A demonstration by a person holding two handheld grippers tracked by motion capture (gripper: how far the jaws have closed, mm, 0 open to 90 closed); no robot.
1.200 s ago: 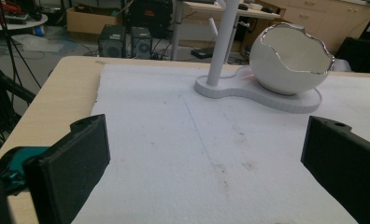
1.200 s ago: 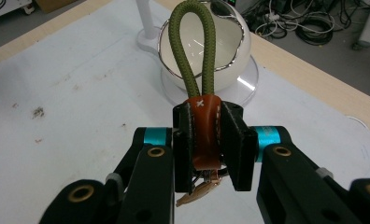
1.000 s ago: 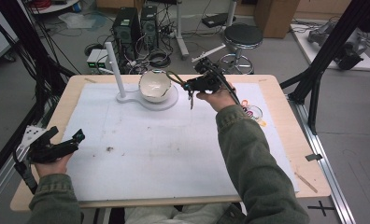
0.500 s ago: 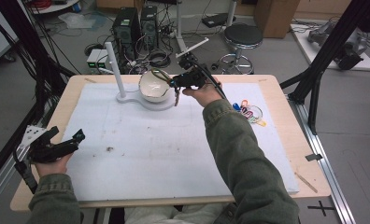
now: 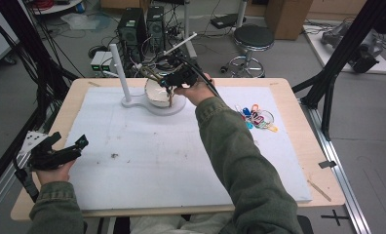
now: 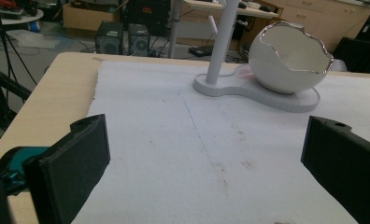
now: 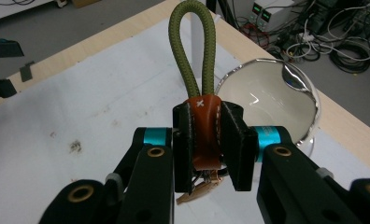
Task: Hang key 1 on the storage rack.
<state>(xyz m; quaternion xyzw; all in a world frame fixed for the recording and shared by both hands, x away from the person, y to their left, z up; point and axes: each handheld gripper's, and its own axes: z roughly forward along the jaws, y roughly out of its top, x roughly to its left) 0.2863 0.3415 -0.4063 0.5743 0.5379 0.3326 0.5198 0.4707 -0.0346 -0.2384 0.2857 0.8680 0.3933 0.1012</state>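
Clamped on the brown leather tab of a keychain (image 7: 205,133), the right gripper (image 5: 174,80) hovers at upper centre of the high view over the eggshell-shaped bowl (image 5: 157,92) on its white stand (image 5: 132,100), probably to drop the piece in or hang its green cord loop (image 7: 192,46) on the post, while the left gripper (image 5: 59,153) waits at lower left. Along the left gripper view its jaws stand wide apart and empty above the scuffed white mat (image 6: 174,149). Behind the wooden table (image 5: 298,122) the room is a workshop of cables, computer towers and a stool (image 5: 253,39).

Even, soft overhead light is filling the room; glare is streaking the glossy white eggshell-shaped bowl (image 7: 267,105) at two o'clock, while the near black claws are blurring.
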